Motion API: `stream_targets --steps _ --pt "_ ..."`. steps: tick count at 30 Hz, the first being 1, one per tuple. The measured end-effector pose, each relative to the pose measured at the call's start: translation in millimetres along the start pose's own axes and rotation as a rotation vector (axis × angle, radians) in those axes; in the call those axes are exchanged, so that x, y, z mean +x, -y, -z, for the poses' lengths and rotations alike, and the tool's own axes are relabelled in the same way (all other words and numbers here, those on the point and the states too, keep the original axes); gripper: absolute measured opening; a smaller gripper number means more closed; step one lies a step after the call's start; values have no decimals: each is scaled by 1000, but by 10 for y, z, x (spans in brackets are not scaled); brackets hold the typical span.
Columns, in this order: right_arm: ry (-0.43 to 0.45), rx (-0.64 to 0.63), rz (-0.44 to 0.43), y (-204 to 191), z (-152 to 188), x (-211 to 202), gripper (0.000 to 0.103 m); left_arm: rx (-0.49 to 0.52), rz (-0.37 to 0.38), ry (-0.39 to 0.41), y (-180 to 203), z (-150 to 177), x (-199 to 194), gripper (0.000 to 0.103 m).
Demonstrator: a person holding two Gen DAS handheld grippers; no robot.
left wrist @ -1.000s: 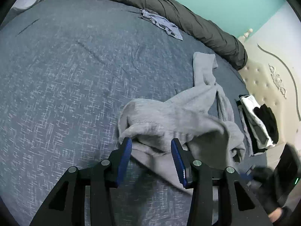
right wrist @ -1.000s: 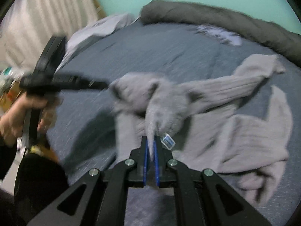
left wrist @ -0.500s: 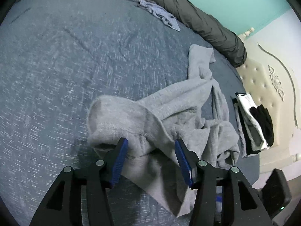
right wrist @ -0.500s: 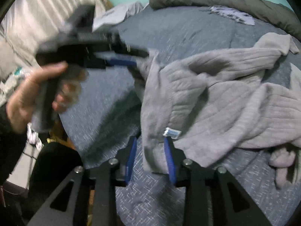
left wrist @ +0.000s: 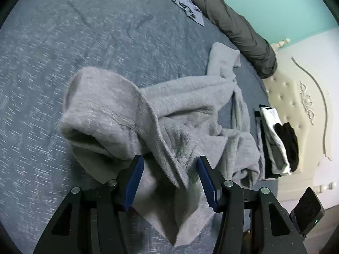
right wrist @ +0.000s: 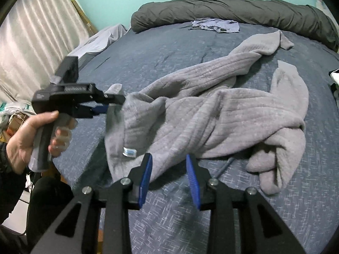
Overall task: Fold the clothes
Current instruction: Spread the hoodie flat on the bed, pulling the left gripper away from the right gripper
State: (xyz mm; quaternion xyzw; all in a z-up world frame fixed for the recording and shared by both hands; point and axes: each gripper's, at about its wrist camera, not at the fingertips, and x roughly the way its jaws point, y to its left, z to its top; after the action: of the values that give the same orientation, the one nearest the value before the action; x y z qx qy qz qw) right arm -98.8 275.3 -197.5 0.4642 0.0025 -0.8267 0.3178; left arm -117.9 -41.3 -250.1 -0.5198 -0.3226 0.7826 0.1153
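A crumpled grey fleece garment (left wrist: 190,105) lies on the blue bed cover (left wrist: 84,31). My left gripper (left wrist: 169,180) is open, and a raised fold of the garment runs between its blue pads (left wrist: 135,177). In the right wrist view the same garment (right wrist: 211,110) spreads across the bed, with a white label (right wrist: 129,152) near its front edge. My right gripper (right wrist: 169,177) is open, its fingers just short of that edge and holding nothing. A hand (right wrist: 27,137) holds the left gripper (right wrist: 106,105) at the garment's left end.
A dark rolled duvet (right wrist: 233,10) lines the far side of the bed, with a small blue-grey garment (right wrist: 214,24) beside it. A folded black and white stack (left wrist: 275,139) sits by the cream headboard (left wrist: 296,89). A curtain (right wrist: 31,38) hangs at the left.
My right gripper was shut on the garment, then opened and let it go. The garment dropped and spread on the bed. My left gripper moved forward over a fold.
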Motion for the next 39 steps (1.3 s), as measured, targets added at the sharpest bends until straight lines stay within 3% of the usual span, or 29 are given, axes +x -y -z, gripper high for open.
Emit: stream_targets --steps 1,2,6,8,17,32,39 --pt "4 -5 -2 -12 -6 -14 33 10 19 11 14 15 -10 51" --pt "8 -9 -5 -23 -11 -28 33 32 19 22 46 22 -34 31" --pt "15 -11 -6 -31 -23 -54 33 84 13 78 125 -10 -215 13" --pt "21 -14 -3 -20 -24 -82 33 107 0 114 153 -60 -370 8" --pt "51 24 34 162 -51 -348 33 159 -50 294 148 -578 -1530 2" --pt "83 70 120 462 -21 -762 33 183 -151 454 11 -1486 -2496 2" --pt "63 85 142 599 46 -722 33 156 -270 485 -243 -1972 -2614 2"
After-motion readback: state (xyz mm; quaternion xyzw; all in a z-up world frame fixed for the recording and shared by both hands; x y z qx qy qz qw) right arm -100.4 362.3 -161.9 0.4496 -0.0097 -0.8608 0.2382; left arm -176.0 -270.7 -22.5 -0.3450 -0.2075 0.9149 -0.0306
